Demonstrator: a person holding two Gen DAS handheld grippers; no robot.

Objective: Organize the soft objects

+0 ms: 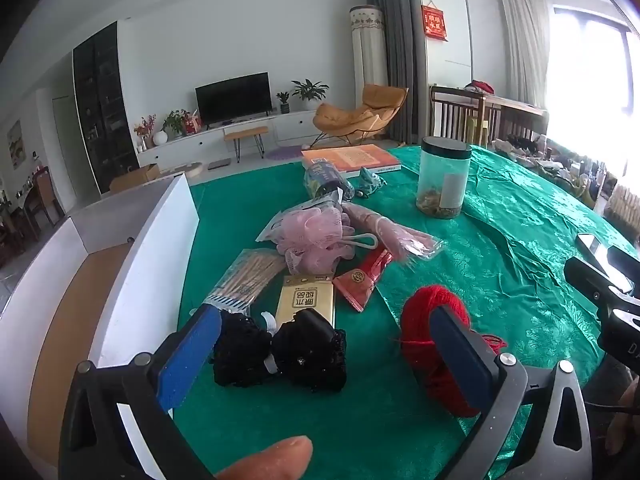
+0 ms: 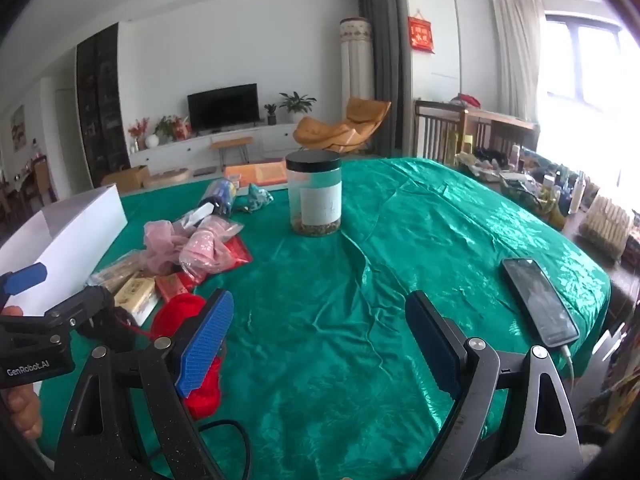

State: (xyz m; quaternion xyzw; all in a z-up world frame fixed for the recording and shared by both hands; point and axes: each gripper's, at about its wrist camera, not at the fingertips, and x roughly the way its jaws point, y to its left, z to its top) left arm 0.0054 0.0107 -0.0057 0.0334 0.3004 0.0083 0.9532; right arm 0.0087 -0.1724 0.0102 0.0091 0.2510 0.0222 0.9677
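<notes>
Left gripper spread wide, empty, over black lace bundle near tabletop's left edge; red yarn ball close: snag risk. Right gripper wide, empty.

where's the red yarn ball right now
The red yarn ball lies on the green tablecloth at the near edge, partly behind the left claw's right finger in the left wrist view, just right of the black lace bundle.

"GenRobot.AI" on left gripper body; "DA…" on right gripper.
</notes>
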